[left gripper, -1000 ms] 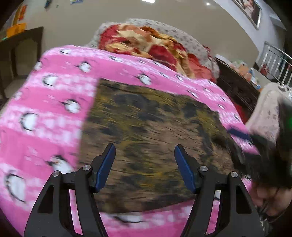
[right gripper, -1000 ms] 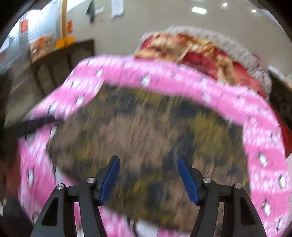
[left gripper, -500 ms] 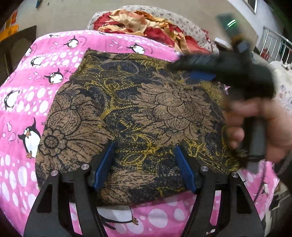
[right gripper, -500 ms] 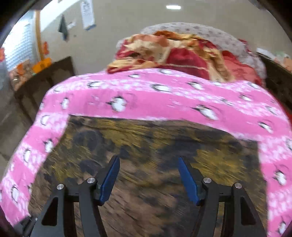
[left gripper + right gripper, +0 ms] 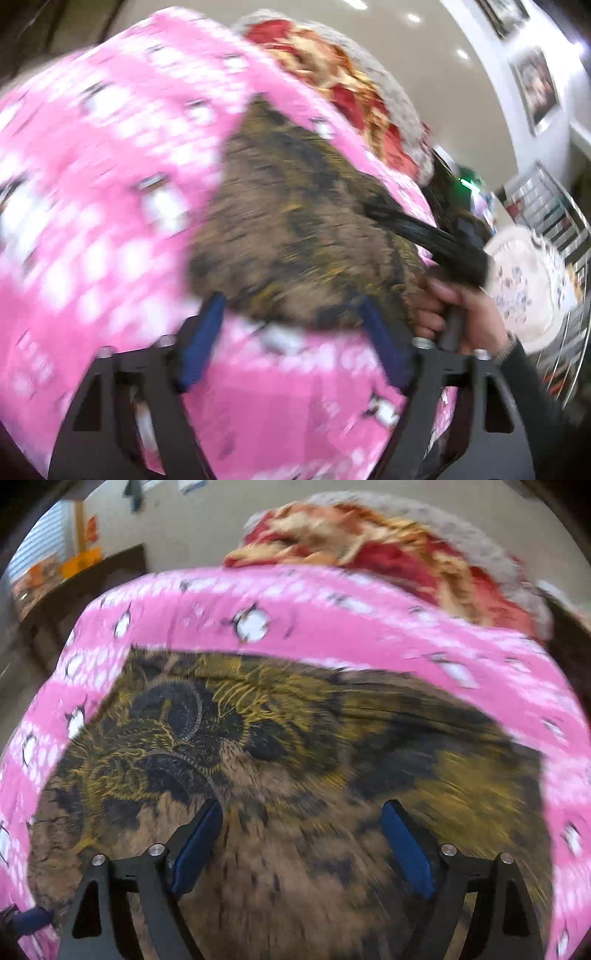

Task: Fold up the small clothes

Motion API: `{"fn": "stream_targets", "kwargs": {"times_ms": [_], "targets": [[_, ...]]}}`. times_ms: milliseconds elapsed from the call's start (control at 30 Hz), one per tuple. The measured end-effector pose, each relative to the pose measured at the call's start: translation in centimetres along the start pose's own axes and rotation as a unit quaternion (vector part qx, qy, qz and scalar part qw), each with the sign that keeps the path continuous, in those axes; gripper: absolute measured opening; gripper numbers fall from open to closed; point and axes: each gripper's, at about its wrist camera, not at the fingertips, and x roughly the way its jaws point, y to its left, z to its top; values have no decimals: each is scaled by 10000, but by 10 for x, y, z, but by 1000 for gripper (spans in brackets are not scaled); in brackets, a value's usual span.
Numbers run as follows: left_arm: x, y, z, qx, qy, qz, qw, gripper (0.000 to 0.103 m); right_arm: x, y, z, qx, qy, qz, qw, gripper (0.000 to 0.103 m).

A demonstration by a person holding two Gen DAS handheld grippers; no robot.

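Cloth: a brown, black and yellow patterned cloth lies spread flat on the pink blanket; in the left wrist view the same cloth is blurred, with its near edge just past the left fingertips.
Blanket: pink with white dots and penguin figures, covering the bed; it shows on all sides of the cloth.
Left gripper: the left gripper has its jaws wide and opening; only the near edge of the cloth and pink blanket show between the blue pads, and the pads press on nothing.
Right gripper: the right gripper points down over the cloth with its jaws wide and opening; the cloth fills the gap behind the pads, but nothing is pinched.
Right hand: in the left wrist view a hand in a dark sleeve grips the handle of the right gripper at the cloth's right side.
Far end of bed: a red and yellow heap of fabric lies beyond the blanket.
Sharpness: both views are smeared, the left more so.
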Motion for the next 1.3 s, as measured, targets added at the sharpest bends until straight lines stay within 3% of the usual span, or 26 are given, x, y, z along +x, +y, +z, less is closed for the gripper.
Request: {"fn": "stream_targets", "kwargs": {"times_ms": [133, 200, 233, 367, 433, 500, 600, 633, 767, 900, 967, 1033, 1100, 1200, 1267, 1300], "targets": [[3, 13, -5, -363, -55, -182, 9992, 90, -21, 12, -40, -93, -16, 514, 9986, 87], [12, 6, 1, -422, 12, -393, 9983, 100, -8, 25, -66, -517, 74, 341, 9981, 91], [17, 4, 3, -472, 52, -485, 9977, 101, -14, 30, -76, -666, -298, 247, 9970, 90], [35, -4, 16, -651, 39, -628, 9959, 102, -15, 25, -73, -491, -210, 420, 9977, 94], [43, -6, 22, -868, 110, -1126, 9898, 102, -17, 25, -73, -485, -230, 433, 9976, 94], [50, -10, 24, -1145, 324, -1790, 9766, 102, -17, 27, -72, -513, -242, 396, 9976, 94], [51, -9, 23, -1118, 437, -1814, 9760, 100, -16, 26, -72, -506, -250, 403, 9976, 94], [50, -5, 27, -1143, 416, -1778, 9765, 93, -14, 24, -74, -510, -251, 404, 9976, 94], [34, 28, 61, -1505, -186, -1428, 9781, 92, -13, 23, -73, -519, -252, 400, 9975, 94], [49, 12, 59, -991, 383, -1524, 9826, 92, -13, 24, -74, -522, -253, 394, 9975, 94], [53, 3, 47, -918, 732, -1892, 9749, 92, -13, 25, -74, -525, -253, 388, 9975, 94], [49, 0, 46, -726, 719, -1777, 9788, 92, -12, 25, -74, -524, -252, 388, 9976, 94], [46, 11, 55, -973, 428, -1646, 9806, 92, -12, 25, -75, -530, -251, 379, 9976, 94], [48, 22, 61, -1308, 208, -1532, 9793, 87, -12, 25, -75, -544, -235, 351, 9976, 94], [50, 14, 57, -1096, 212, -1251, 9858, 65, -11, 26, -75, -528, -189, 349, 9978, 94], [49, 14, 52, -995, 194, -991, 9899, 40, -11, 26, -72, -523, -100, 339, 9980, 94]]}}
